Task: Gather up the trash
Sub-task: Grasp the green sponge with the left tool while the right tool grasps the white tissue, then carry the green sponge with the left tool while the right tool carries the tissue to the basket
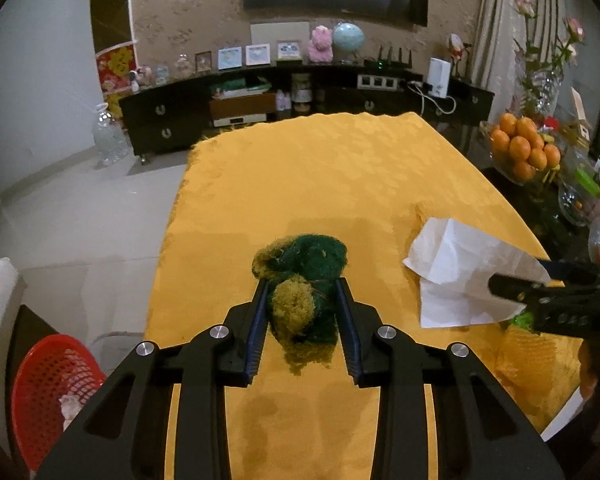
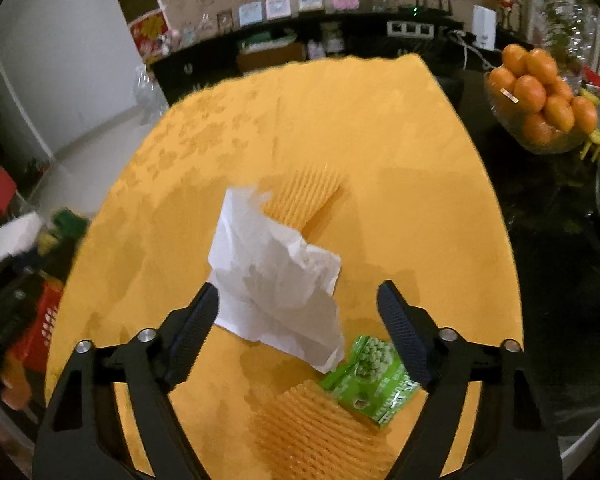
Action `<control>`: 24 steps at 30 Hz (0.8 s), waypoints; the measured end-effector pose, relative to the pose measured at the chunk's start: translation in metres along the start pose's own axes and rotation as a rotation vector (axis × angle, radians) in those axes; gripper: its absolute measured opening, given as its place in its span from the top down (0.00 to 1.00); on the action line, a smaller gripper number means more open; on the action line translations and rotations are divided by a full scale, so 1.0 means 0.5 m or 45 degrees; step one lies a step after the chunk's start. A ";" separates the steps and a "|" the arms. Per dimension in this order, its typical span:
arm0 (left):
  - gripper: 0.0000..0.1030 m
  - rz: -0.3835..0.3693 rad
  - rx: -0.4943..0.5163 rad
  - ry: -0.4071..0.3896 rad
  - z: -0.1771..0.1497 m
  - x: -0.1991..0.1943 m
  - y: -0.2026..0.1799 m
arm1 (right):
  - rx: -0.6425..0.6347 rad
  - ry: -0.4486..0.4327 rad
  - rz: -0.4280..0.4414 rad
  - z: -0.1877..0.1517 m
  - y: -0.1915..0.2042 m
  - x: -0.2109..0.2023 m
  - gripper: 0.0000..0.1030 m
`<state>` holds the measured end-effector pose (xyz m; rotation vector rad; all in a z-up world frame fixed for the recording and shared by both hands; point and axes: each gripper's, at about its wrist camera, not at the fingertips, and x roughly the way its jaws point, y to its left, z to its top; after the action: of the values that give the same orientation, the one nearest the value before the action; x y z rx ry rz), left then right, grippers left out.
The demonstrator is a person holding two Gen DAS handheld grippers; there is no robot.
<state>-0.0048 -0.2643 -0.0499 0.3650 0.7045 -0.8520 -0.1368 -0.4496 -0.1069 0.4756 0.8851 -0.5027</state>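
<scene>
Trash pickup over yellow tablecloth

Tablecloth [image 1: 320,168], yellow and patterned, is the landmark. Off its left edge sits a red mesh plastic basket [image 1: 48,380], likely for trash. On the cloth lies crumpled white paper [image 2: 276,280], under the spread, empty right gripper [image 2: 300,316]. Above the cloth, the left gripper [image 1: 302,300] clenches a frayed green-and-yellow scouring pad [image 1: 300,280].

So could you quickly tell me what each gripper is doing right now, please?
Left gripper: closed on the green scouring pad.
Right gripper: open, around the white paper.
</scene>
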 end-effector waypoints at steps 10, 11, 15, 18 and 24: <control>0.70 0.055 -0.040 -0.023 0.001 -0.022 0.046 | -0.044 0.035 -0.025 -0.006 0.001 0.013 0.81; 0.70 0.059 -0.044 -0.026 0.002 -0.025 0.050 | -0.040 0.020 -0.010 -0.003 0.003 0.005 0.82; 0.70 0.070 -0.064 -0.033 0.004 -0.036 0.064 | -0.032 -0.031 0.040 0.009 0.015 -0.021 0.88; 0.70 0.076 -0.080 -0.040 0.005 -0.044 0.074 | -0.038 -0.088 0.078 0.020 0.028 -0.048 0.90; 0.70 0.095 -0.118 -0.076 0.013 -0.071 0.101 | -0.009 -0.201 0.144 0.044 0.043 -0.100 0.90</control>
<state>0.0215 -0.2171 -0.0194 0.2801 0.6682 -0.7544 -0.1375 -0.4350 -0.0500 0.4704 0.7041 -0.4272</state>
